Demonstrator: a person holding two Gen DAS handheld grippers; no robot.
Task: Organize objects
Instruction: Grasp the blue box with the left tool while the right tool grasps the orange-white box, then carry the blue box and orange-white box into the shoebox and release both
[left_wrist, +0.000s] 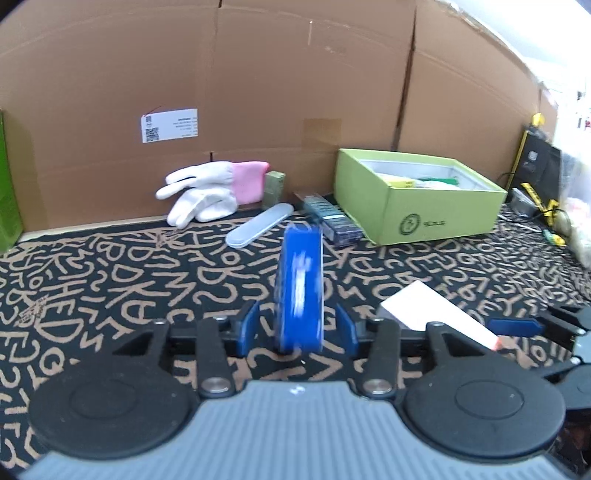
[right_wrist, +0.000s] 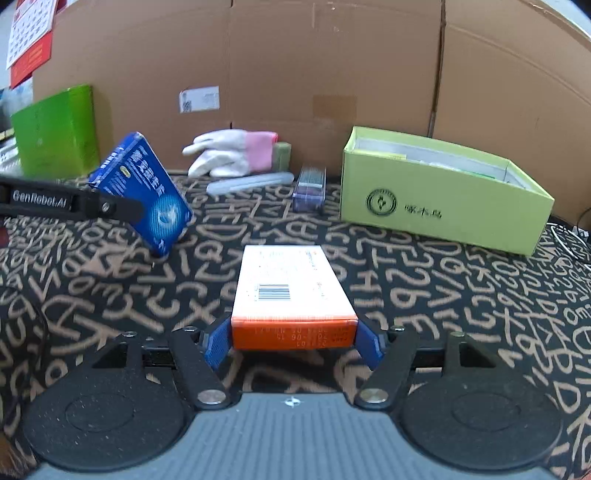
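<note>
left wrist view, table under black letter-patterned cloth, cardboard wall behind, open green box holding packets, left tool parted around upright blue box, right tool clamping orange box

Patterned cloth bears green box; white glove; grey case.

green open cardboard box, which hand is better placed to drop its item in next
Right, probably. The green open cardboard box lies ahead and right of the right tongs, which grip the orange-and-white carton squarely. The left tongs stand apart from the blue carton.
</note>
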